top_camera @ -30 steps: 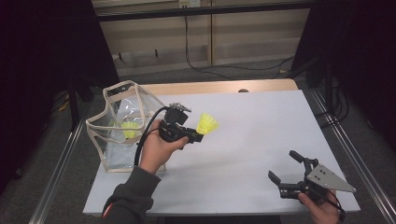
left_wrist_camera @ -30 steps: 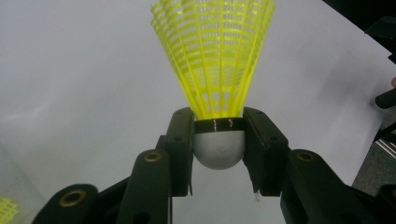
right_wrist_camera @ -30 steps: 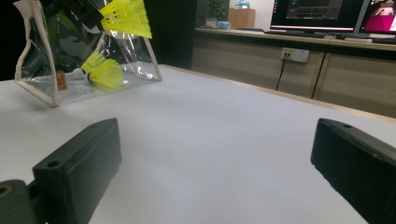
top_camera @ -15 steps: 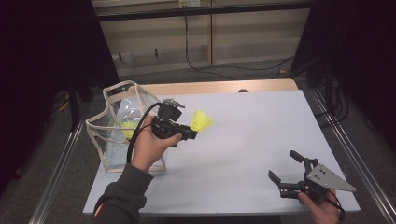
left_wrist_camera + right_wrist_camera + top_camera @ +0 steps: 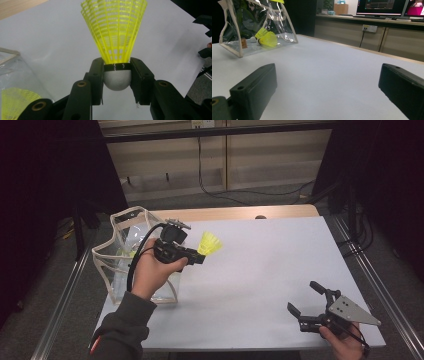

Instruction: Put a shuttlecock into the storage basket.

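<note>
Shuttlecock (image 5: 114, 37), mid-left in the high view, sits clamped by its cork in the left gripper (image 5: 117, 75) beside the clear bag (image 5: 120, 265); a shallow hold could let it slip. Right gripper (image 5: 310, 302) gapes empty, lower right.

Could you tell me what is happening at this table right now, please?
A person is working with a gripper in each hand. The left gripper is shut on a yellow shuttlecock, gripping it at its white cork end, and holds it above the white table beside a clear plastic bag. Another yellow shuttlecock already lies inside that bag. The right gripper sits open and empty at the table's near right corner.
</note>
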Demonstrator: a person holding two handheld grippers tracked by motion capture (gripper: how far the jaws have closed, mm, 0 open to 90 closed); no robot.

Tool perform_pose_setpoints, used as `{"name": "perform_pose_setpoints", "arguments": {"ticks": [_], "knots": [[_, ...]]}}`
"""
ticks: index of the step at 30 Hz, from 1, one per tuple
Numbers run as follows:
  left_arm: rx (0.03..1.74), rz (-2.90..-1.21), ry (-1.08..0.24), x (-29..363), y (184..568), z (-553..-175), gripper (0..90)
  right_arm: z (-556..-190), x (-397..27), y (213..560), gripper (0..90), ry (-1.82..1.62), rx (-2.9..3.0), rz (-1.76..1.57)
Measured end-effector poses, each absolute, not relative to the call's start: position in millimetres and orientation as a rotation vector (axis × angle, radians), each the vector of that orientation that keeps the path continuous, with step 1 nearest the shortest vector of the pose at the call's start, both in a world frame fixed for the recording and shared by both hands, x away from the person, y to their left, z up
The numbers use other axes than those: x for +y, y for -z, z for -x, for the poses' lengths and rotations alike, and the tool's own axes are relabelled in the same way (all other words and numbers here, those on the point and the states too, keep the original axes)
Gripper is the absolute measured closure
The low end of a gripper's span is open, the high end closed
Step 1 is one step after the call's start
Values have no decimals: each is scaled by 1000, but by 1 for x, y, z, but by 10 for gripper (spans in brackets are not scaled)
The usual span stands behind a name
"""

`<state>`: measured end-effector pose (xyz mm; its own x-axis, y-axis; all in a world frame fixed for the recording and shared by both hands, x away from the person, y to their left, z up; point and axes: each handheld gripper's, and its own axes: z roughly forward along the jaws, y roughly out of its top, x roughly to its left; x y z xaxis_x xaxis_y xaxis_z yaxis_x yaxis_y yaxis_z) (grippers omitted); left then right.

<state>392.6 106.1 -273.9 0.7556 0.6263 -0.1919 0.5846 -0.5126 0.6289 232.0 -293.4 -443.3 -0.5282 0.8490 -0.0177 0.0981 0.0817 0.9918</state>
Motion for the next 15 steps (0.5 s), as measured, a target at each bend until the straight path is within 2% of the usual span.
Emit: {"name": "perform_pose_setpoints", "arguments": {"ticks": [15], "knots": [[910, -2247, -77, 116, 263, -397, 651, -232, -294, 443, 17, -1504, 1725, -941]]}}
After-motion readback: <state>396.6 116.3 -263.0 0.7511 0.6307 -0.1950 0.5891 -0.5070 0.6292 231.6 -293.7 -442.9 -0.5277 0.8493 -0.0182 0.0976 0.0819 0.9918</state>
